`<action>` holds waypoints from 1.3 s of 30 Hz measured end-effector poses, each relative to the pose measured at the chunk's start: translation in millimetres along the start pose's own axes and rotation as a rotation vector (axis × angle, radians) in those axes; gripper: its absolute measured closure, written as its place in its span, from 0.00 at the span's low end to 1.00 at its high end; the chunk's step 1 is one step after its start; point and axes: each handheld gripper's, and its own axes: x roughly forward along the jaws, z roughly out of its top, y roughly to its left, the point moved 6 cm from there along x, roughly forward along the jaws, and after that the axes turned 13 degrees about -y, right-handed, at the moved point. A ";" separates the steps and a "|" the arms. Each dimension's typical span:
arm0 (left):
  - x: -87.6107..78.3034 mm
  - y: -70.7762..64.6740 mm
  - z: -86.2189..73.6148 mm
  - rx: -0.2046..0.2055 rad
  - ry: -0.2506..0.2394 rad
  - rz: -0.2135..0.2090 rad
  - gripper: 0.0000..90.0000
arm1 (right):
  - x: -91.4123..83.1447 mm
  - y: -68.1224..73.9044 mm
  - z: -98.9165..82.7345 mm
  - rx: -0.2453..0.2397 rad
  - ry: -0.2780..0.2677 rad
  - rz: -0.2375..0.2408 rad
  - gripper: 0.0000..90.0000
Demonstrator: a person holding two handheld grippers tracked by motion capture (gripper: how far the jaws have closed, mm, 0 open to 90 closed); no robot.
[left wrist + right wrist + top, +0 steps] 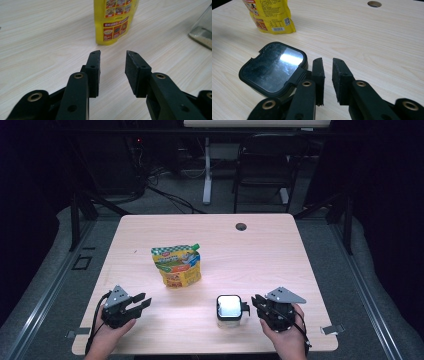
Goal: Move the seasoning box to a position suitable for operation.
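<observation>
A yellow food pouch (pixel 176 266) with a green top stands upright at the middle of the wooden table (pixel 260 250). A clear square container with a black-rimmed lid (pixel 229 310) sits near the front edge. My left gripper (pixel 142 301) rests at the front left, pointing toward the pouch (pixel 115 20), and is open (pixel 113 53) with nothing between its jaws. My right gripper (pixel 256 301) lies just right of the container. Its jaws (pixel 327 60) stand a narrow gap apart with only bare table between them, and its left jaw is close beside the lid (pixel 274 67).
A round cable hole (pixel 241 226) sits near the table's far edge. A black chair (pixel 265 165) and a white desk leg (pixel 207 170) stand beyond the table on the grey floor. Bare tabletop lies to the right of the pouch (pixel 270 15).
</observation>
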 end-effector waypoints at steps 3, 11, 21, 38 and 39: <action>3.0 -8.6 4.8 0.010 0.000 -0.031 0.77 | 2.7 1.0 -1.6 0.013 0.008 0.009 0.89; 14.9 -43.9 9.9 0.094 0.072 -0.129 0.83 | 6.8 11.7 -3.8 0.038 0.024 0.025 0.86; 35.9 -72.9 20.9 0.084 0.084 -0.210 0.88 | 10.7 13.8 -5.8 0.029 0.037 0.018 0.87; 60.1 -108.0 39.2 0.095 0.068 -0.275 0.93 | 10.5 16.4 -7.3 0.034 0.033 0.031 0.93; 61.2 -109.6 39.2 0.091 0.064 -0.279 0.94 | 10.5 16.4 -7.3 0.037 0.031 0.032 0.94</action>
